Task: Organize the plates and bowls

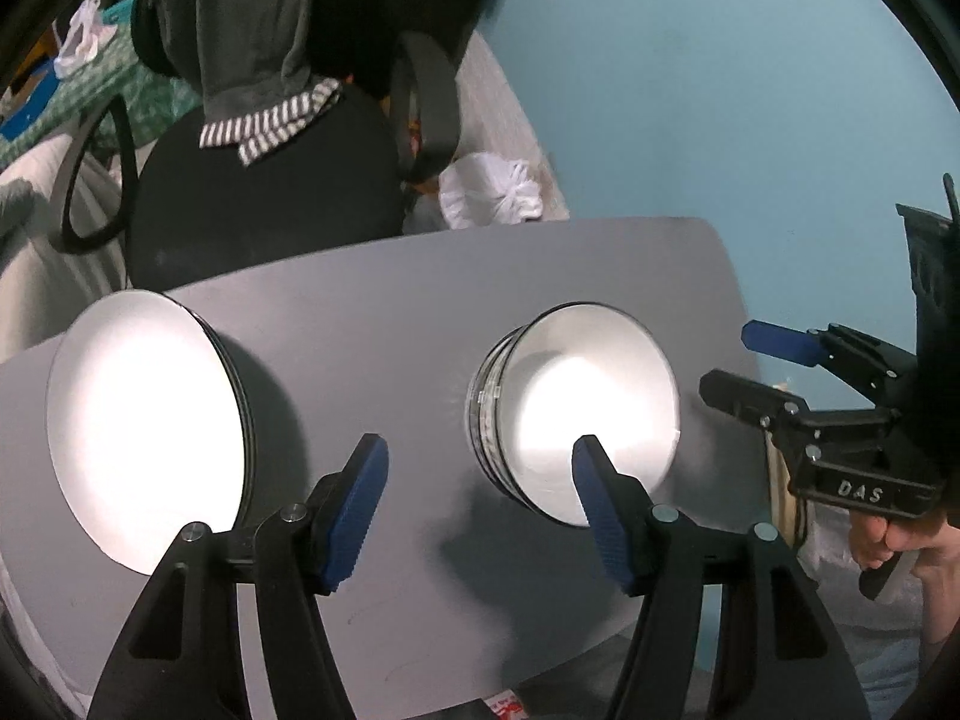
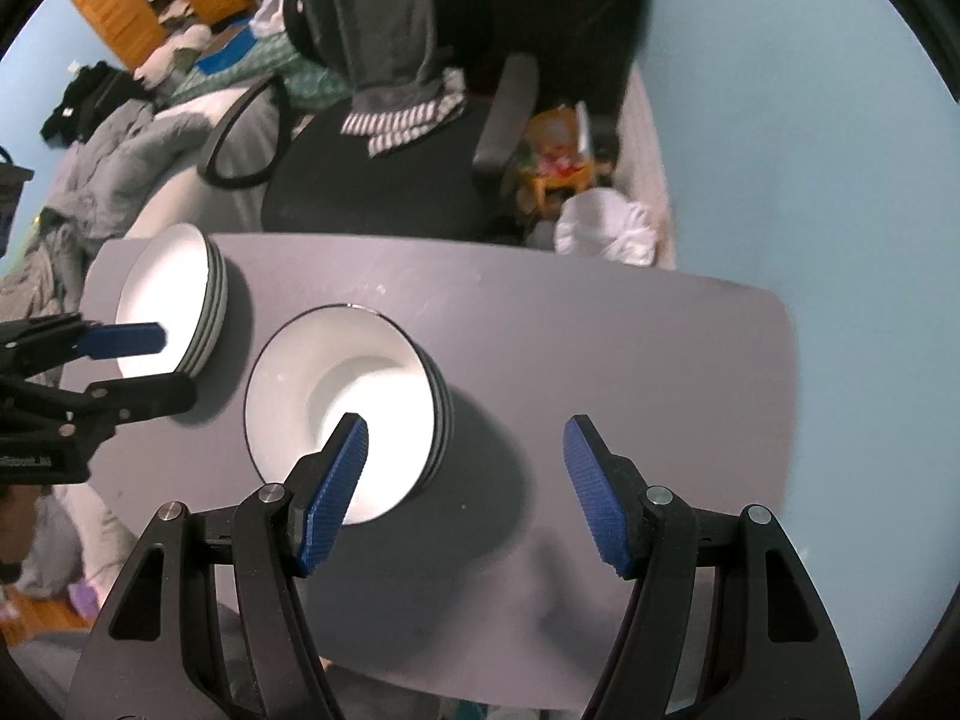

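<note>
in the left wrist view the left gripper [image 1: 480, 468] hangs with fingers apart and nothing between them, over bare grey table [image 1: 390, 324] between the stack of plates [image 1: 150, 420] at lower left and the stack of bowls [image 1: 576, 414] right of centre. in the right wrist view the right gripper [image 2: 459, 483], fingers also apart and empty, has its left finger over the bowls' near rim, so i judge it nearer to the bowls, with the plates well off toward the upper left.

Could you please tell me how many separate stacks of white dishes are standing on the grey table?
2: a stack of plates at the table's left end and a stack of bowls near its middle. The dishes within each stack cannot be counted reliably.
</note>
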Motion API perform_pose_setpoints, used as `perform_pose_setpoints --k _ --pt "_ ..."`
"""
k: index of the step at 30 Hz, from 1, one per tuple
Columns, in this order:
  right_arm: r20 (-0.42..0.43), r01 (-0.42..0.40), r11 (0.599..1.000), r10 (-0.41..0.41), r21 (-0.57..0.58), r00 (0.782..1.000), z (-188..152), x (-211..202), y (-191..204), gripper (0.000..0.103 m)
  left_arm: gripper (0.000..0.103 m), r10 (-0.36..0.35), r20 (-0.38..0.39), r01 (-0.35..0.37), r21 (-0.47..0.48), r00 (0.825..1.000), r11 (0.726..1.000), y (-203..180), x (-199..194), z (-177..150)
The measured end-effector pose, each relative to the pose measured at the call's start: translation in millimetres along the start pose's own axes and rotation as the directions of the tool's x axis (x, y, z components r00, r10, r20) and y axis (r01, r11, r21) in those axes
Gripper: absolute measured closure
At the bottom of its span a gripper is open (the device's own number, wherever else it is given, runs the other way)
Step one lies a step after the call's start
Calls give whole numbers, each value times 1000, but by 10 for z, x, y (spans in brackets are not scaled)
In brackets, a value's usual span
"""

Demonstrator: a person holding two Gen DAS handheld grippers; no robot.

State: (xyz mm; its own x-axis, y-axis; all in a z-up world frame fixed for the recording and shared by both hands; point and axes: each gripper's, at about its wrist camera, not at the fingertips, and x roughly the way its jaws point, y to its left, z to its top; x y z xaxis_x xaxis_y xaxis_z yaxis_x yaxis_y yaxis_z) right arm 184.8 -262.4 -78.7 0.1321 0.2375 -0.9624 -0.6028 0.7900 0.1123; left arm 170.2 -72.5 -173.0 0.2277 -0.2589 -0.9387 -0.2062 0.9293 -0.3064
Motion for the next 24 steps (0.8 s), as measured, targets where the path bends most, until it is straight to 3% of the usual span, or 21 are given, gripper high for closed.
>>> perform_pose_setpoints --k 11,24 --pt "-162 -113 994 113 6 980 11 605 -104 35 38 10 -76 -11 -18 997 1000 -40 456 42" --pt "-183 -163 986 166 34 969 0 874 -183 37 38 -23 -160 16 -44 987 999 -17 809 89"
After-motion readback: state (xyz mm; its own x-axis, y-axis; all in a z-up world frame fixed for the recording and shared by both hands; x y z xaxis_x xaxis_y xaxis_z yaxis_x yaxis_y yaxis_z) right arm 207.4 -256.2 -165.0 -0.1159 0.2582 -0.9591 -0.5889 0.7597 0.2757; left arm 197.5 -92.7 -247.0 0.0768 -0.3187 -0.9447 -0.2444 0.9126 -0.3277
